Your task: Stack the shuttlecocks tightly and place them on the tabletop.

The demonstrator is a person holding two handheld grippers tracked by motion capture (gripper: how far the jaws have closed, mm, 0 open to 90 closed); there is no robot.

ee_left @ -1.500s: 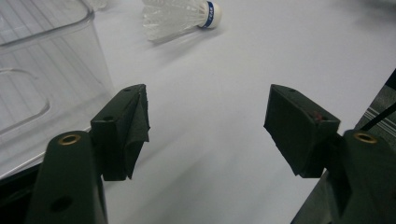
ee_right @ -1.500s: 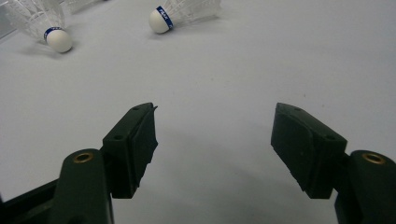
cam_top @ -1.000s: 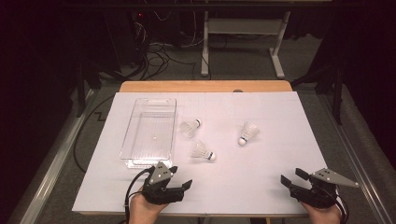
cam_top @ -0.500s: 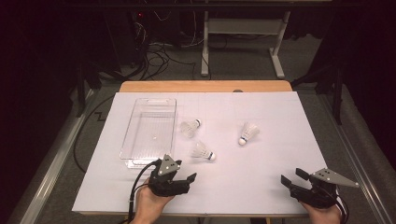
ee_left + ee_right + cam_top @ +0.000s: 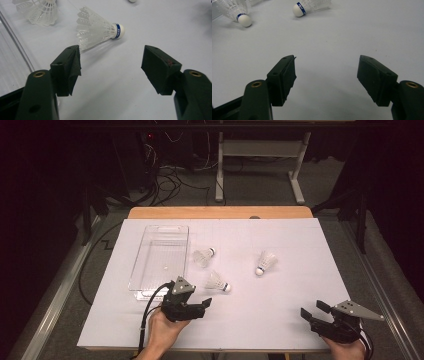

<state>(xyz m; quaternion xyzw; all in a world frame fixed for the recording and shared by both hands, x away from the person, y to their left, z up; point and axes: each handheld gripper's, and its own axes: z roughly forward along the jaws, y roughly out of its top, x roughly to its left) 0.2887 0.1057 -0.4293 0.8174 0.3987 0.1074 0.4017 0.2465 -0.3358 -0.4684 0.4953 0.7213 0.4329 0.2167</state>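
the high view takes in the whole white-covered surface (image 5: 280, 320): a clear rectangular plastic tray (image 5: 161, 256) at the left, three white feathered shuttlecocks beside it, the left tongs (image 5: 200, 305) near the front edge just below the tray, and the right tongs (image 5: 312, 312) at the front right corner, well apart from everything else.

the left gripper view adds what the high view cannot resolve. its wide-spread jaws frame the nearest white shuttlecock with a blue band round its cork (image 5: 100, 28), which lies on its side just beyond the left jaw, cork pointing right, not touched. the feather skirt is translucent, with ribbed vanes, and the band carries small lettering too small to read. a second shuttlecock (image 5: 41, 11) sits farther off at the top left, and the tray's clear wall runs along the left edge.

the right gripper view shows its jaws wide too, holding nothing, over bare surface, with two corks with blue bands (image 5: 298, 10) far ahead.
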